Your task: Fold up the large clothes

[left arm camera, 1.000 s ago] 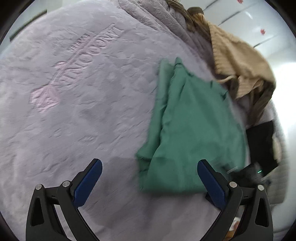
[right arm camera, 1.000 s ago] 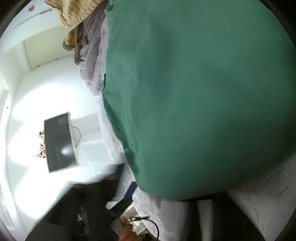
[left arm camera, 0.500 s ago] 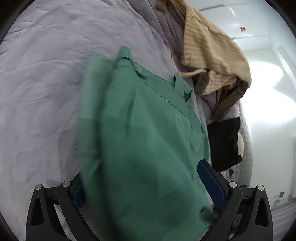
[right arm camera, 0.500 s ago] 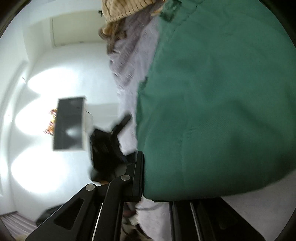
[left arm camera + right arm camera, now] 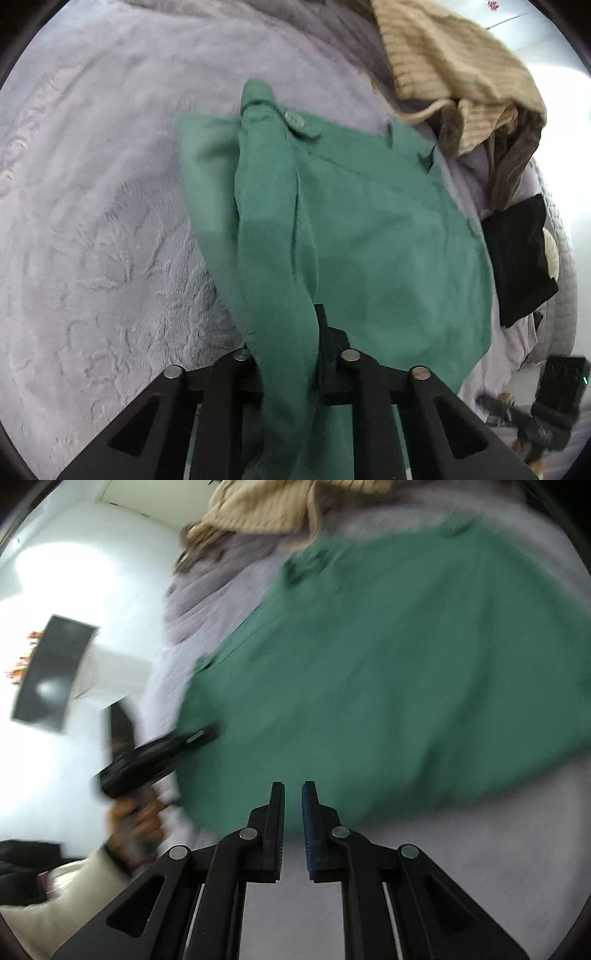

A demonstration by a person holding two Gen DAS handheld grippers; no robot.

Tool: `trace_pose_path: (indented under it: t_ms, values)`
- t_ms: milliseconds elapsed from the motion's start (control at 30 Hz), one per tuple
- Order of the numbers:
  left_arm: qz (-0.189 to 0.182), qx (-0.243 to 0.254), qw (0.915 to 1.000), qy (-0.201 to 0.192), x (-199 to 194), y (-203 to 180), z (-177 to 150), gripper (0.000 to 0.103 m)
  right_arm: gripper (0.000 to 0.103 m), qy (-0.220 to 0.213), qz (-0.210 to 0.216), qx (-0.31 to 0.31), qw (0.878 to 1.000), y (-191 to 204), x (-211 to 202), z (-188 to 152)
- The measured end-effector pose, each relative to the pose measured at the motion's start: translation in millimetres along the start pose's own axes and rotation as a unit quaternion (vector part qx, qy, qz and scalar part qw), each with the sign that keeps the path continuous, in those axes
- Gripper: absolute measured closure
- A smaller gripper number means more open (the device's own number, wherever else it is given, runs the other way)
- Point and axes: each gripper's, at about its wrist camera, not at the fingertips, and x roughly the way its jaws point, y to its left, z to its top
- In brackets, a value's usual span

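A green garment lies folded on a lilac plush blanket. My left gripper is shut on the garment's near edge. A fold of green cloth runs down between its fingers and hides the left pad. In the right wrist view the same garment fills the upper right, blurred. My right gripper hovers just above its near edge. Its jaws are opening, a narrow gap shows, and nothing is between them. The left gripper appears there too, held by a hand in a cream sleeve.
A tan striped garment and a brown one are heaped at the far end of the bed. A black garment lies at the right edge. A dark screen stands on the white floor beside the bed.
My left gripper moved right onto the green garment's edge and shut on it. My right gripper let go of the garment, rose and rolled, and its fingers now show with a small gap.
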Motion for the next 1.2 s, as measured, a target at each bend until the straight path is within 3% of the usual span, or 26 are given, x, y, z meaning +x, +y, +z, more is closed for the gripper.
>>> trace_pose_path:
  t_ms: [67, 200, 300, 467, 533, 633, 733, 833, 933, 1000, 1067, 1133, 1167, 1200]
  values:
    - [-0.007, 0.006, 0.9998, -0.019, -13.6, -9.5, -0.5, 0.089, 0.093, -0.004, -0.016, 0.008, 1.000, -12.4, 13.8, 11.1]
    - [-0.037, 0.008, 0.9981, -0.049, -36.1, -42.3, 5.6, 0.089, 0.093, 0.053, -0.029, 0.025, 0.998, -37.0, 68.0, 5.9]
    - [-0.043, 0.021, 0.9968, -0.064, -41.5, -77.1, 10.6, 0.089, 0.093, 0.042, 0.000, 0.047, 0.998, -49.2, 71.2, 2.5]
    - [-0.056, 0.103, 0.9902, -0.076, -26.5, -177.3, 12.2, 0.089, 0.093, 0.044, 0.084, 0.084, 0.992, -67.8, 50.2, 0.2]
    - [-0.074, 0.129, 0.9861, -0.073, -12.3, -219.5, 10.4, 0.089, 0.093, 0.047, 0.132, 0.105, 0.984, -79.9, 36.2, -4.9]
    - [-0.078, 0.178, 0.9797, -0.050, 27.1, -276.1, 1.3, 0.089, 0.093, 0.025, 0.167, 0.122, 0.978, -95.4, 11.1, -10.1]
    - [-0.055, 0.209, 0.9763, -0.006, 90.1, -315.5, -12.1, 0.089, 0.093, 0.005, 0.179, 0.137, 0.974, -114.9, -10.3, -12.5]
    - [-0.032, 0.213, 0.9757, 0.038, 140.3, -331.7, -24.7, 0.089, 0.091, -0.001, 0.165, 0.146, 0.975, -134.8, -22.0, -16.6]
    - [0.017, 0.250, 0.9671, 0.042, 165.0, -350.8, -41.4, 0.088, 0.091, -0.005, 0.163, 0.162, 0.973, -155.6, -30.9, -23.0]
    - [0.039, 0.273, 0.9608, 0.028, 164.2, -361.9, -49.8, 0.078, 0.091, -0.011, 0.159, 0.163, 0.974, -163.5, -38.7, -25.5]
    - [0.024, 0.275, 0.9609, 0.017, 156.0, -370.1, -51.8, 0.022, 0.091, -0.020, 0.154, 0.158, 0.975, -167.3, -47.8, -24.7]
    - [0.001, 0.274, 0.9612, -0.032, 133.2, -378.1, -52.2, 0.018, 0.091, -0.029, 0.149, 0.154, 0.976, -160.9, -50.6, -17.9]
    - [-0.005, 0.278, 0.9597, -0.038, 126.8, -380.7, -51.0, 0.018, 0.090, -0.037, 0.152, 0.156, 0.975, -163.3, -54.3, -14.5]
    - [-0.010, 0.286, 0.9574, -0.041, 117.3, -386.2, -49.8, 0.018, 0.077, -0.042, 0.154, 0.161, 0.974, -165.7, -55.4, -11.2]
